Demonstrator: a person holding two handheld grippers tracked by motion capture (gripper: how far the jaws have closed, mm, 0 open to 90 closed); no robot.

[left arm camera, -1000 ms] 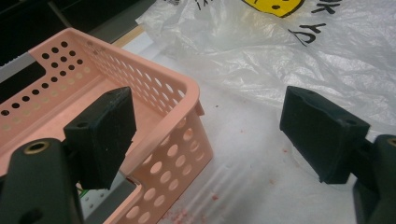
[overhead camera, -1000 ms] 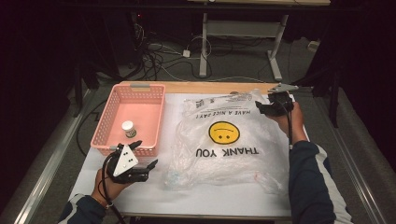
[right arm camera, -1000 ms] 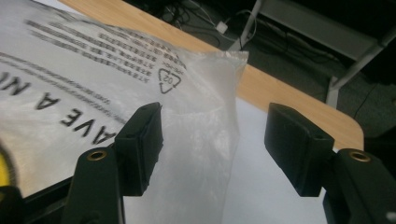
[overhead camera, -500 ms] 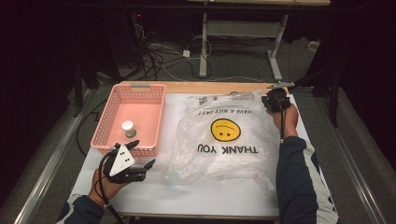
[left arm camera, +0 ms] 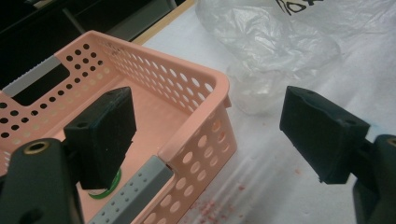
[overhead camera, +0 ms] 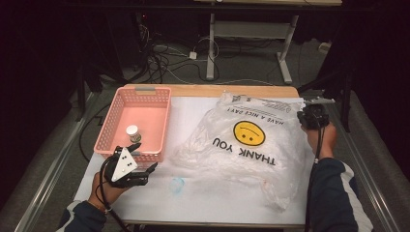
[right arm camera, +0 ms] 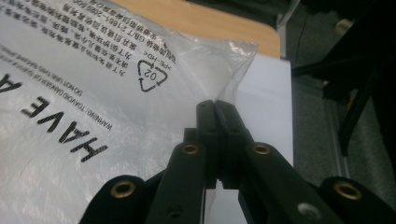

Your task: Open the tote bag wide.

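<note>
Since the earlier frame, right gripper [right arm camera: 215, 105] has shifted inward and clenched onto the plastic bag [overhead camera: 251, 140] edge; bag's printing reads away from it, lying lengthwise across the table [overhead camera: 193, 111]. Pink basket [overhead camera: 150, 104] stands well left. Left gripper [left arm camera: 205, 135], released, straddles its corner.

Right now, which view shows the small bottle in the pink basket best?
High view: the bottle stands upright, white cap visible, in the pink basket. In the left gripper view, a jaw pad covers all but its green-edged base.
</note>
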